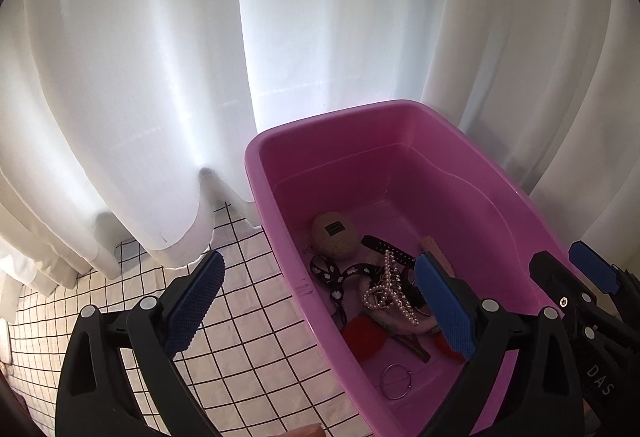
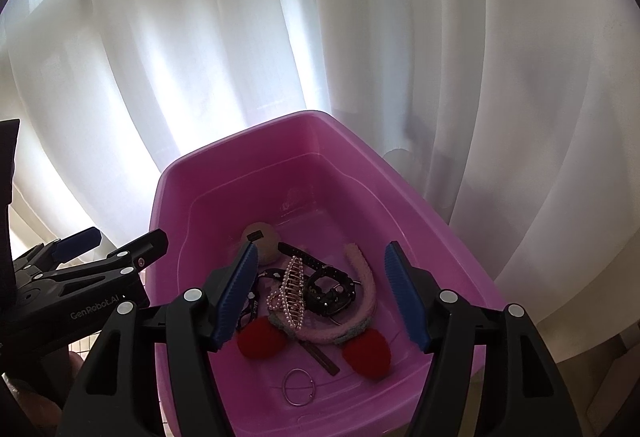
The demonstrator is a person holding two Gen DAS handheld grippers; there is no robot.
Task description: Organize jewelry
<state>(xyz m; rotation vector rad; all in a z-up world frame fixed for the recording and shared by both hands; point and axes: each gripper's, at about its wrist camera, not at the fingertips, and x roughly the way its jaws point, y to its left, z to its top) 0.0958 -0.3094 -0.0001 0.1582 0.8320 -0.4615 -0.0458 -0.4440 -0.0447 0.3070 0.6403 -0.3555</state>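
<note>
A pink plastic bin [image 1: 260, 173] [image 2: 168, 197] holds the jewelry. Inside lie a pearl claw clip [image 1: 384, 289] [image 2: 290, 289], a thin metal hoop [image 1: 396, 381] [image 2: 298, 386], a pink fuzzy headband with red pompoms [image 2: 366, 353], a studded black strap [image 2: 332, 289], a flowered black ribbon [image 1: 328, 273] and a beige round pouch [image 1: 335, 235] [image 2: 266, 241]. My left gripper [image 1: 318, 259] [image 2: 120, 237] stands wide open astride the bin's left wall, holding nothing. Over the pile my right gripper [image 2: 320, 251] [image 1: 564, 265] is open too, its pads clear of everything.
White curtains [image 1: 160, 77] hang right behind the bin. A white cloth with a black grid [image 1: 248, 349] covers the surface to the bin's left. A dark flat hair clip [image 2: 320, 355] lies near the hoop.
</note>
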